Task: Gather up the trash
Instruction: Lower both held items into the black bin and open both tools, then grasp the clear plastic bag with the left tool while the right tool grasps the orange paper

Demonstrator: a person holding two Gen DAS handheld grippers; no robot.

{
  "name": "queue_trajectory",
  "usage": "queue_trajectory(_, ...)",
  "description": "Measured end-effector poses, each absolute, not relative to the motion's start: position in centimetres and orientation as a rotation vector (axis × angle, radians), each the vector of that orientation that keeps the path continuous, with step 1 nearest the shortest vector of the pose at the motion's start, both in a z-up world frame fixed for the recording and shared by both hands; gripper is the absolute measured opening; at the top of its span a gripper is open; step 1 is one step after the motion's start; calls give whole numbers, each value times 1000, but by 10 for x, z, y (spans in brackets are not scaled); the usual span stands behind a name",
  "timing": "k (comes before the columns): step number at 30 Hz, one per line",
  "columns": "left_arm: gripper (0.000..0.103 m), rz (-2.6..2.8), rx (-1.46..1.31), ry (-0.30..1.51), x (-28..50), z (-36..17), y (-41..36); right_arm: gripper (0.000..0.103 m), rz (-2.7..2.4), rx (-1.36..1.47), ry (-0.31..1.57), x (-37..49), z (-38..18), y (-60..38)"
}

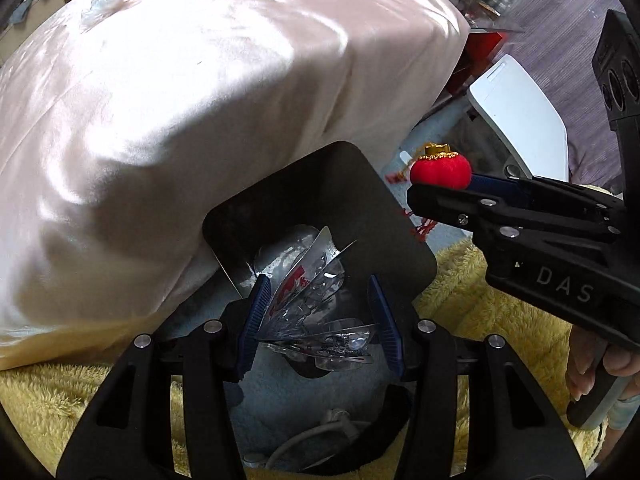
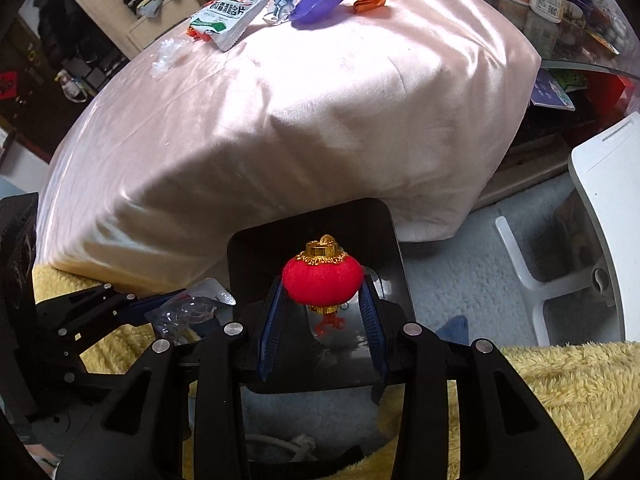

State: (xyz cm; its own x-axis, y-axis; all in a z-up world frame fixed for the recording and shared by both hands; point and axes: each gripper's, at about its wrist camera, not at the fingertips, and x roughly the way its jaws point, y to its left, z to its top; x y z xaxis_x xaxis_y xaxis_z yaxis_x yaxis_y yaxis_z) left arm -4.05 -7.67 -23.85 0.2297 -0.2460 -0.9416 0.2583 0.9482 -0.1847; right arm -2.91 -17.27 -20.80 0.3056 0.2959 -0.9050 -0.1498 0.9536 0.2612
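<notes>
Above the black square bin [image 1: 320, 208], the left tool [image 1: 320, 320] pinches crumpled clear plastic packaging [image 1: 316, 304] and the right tool [image 2: 322, 308] pinches a red velvet lantern ornament [image 2: 322, 280], apparently poised for dropping.

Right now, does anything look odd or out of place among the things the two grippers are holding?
Yes. The right gripper holds a small red lantern ornament with a gold cap; it looks intact, more decoration than trash. The left gripper holds crumpled clear plastic packaging, which fits. Both hang over the black bin.

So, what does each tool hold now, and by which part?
Left tool: crumpled clear plastic wrapper, pinched at its sides. Right tool: small red lantern, gripped on its round body.
</notes>
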Motion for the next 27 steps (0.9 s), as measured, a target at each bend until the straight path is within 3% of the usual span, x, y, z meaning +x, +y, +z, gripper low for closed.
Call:
queue_trajectory(2, 50, -339, 25, 1293, -39, -238, -77, 40, 296, 138, 1227, -27, -208, -174)
queue_trajectory(6, 63, -337, 29, 1285, -38, -233, -75, 59, 289, 144, 1220, -24, -206, -175)
queue_trajectory(10, 66, -333, 20, 1273, -33, -228, -69, 59, 272, 157, 1208, -19, -203, -180)
queue_trajectory(17, 79, -313, -24, 1167, -29, -187, -38, 63, 213, 209, 1127, -6, -176, -208)
queue_trajectory(27, 82, -156, -27, 1079, 8, -152, 17, 63, 189, 216, 1012, 35, -138, -226)
